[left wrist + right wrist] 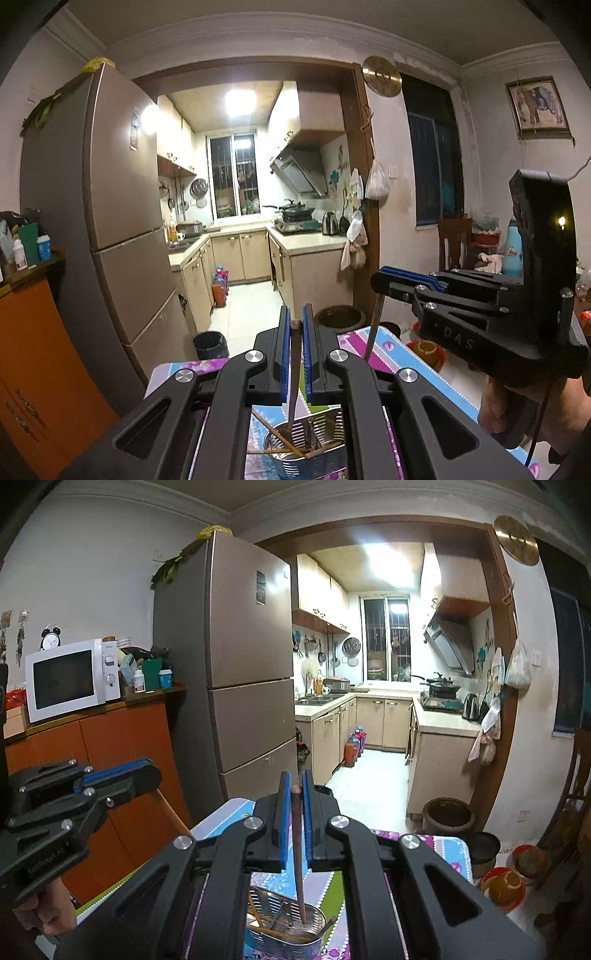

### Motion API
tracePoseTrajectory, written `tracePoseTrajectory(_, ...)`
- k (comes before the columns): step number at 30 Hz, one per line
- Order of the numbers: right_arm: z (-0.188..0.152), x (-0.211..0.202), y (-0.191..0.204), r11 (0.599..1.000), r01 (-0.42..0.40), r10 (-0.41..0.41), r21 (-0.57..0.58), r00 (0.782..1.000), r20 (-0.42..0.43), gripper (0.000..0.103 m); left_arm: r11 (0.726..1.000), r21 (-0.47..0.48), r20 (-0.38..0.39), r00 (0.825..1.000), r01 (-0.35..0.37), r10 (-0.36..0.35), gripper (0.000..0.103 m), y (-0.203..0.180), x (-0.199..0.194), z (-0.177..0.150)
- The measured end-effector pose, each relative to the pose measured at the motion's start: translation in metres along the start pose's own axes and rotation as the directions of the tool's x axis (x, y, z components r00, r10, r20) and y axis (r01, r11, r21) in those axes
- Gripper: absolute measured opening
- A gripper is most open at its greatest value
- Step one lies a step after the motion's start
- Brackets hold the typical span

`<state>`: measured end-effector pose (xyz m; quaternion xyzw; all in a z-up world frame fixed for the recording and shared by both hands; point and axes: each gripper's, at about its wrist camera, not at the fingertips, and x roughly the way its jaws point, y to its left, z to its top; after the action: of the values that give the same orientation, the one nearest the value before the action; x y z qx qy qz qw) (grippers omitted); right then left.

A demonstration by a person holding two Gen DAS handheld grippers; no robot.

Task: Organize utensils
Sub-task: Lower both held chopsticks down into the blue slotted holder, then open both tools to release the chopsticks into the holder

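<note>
— Above the metal utensil holder (303,448), what have you got?

— My left gripper (294,325) is clamped on a dark wooden chopstick (294,373). It hangs almost upright between the blue pads (283,354), its lower tip over the slotted holder.

— And your other hand?

— My right gripper (294,775) is pinched tight on a second chopstick (298,849), also hanging tip down, its point inside the rim of that same holder (288,919).

— Anything in the holder?

— Several lighter chopsticks (280,437) lie slanted inside it. It stands on a table with a flowered cloth (417,373).

— Where are the two grippers to each other?

— Side by side, apart. From the left camera, the right one (378,280) sits off to the right with its stick (373,328) dangling; a hand (517,410) grips its handle.
</note>
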<state>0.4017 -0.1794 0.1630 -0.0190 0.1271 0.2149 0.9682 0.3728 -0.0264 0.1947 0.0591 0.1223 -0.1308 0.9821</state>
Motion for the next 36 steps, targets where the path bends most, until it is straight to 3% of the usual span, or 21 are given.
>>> tracePoseTrajectory(12,-0.015,0.029,-0.002,1.000,-0.008,0.009,0.014,0.997,-0.076,0.005,0.999,-0.040,-0.088,0.996,0.009,-0.012,0.007,0.011,0.039,-0.025)
tracePoseTrajectory(24,-0.024,0.041,-0.011,0.999,-0.005,0.009,0.042,0.994,-0.111,0.006,0.997,-0.072,-0.124,0.992,-0.006,-0.003,0.008,0.022,0.057,-0.036)
tracePoseTrajectory(25,-0.024,0.042,-0.011,0.999,-0.002,0.007,0.042,0.994,-0.112,0.012,0.997,-0.070,-0.126,0.992,-0.011,0.002,0.010,0.022,0.058,-0.037)
tracePoseTrajectory(26,-0.025,0.041,-0.012,0.999,0.001,0.003,0.042,0.994,-0.110,0.018,0.997,-0.069,-0.124,0.992,-0.016,0.007,0.020,0.022,0.058,-0.038)
tracePoseTrajectory(27,-0.025,0.040,-0.013,0.999,0.000,0.005,0.044,0.994,-0.106,0.033,0.997,-0.070,-0.121,0.993,-0.021,0.012,0.026,0.023,0.058,-0.038)
tracePoseTrajectory(28,-0.025,0.039,-0.013,0.999,-0.002,0.007,0.046,0.995,-0.101,0.040,0.997,-0.072,-0.115,0.993,-0.026,0.018,0.036,0.024,0.057,-0.037)
tracePoseTrajectory(30,-0.025,0.036,-0.014,0.999,-0.001,0.005,0.050,0.996,-0.089,0.056,0.996,-0.079,-0.110,0.994,-0.037,0.029,0.041,0.026,0.058,-0.037)
tracePoseTrajectory(36,-0.026,0.031,-0.020,0.998,0.017,-0.013,0.059,0.998,-0.067,0.071,0.994,-0.092,-0.098,0.994,-0.062,0.053,0.059,0.029,0.057,-0.037)
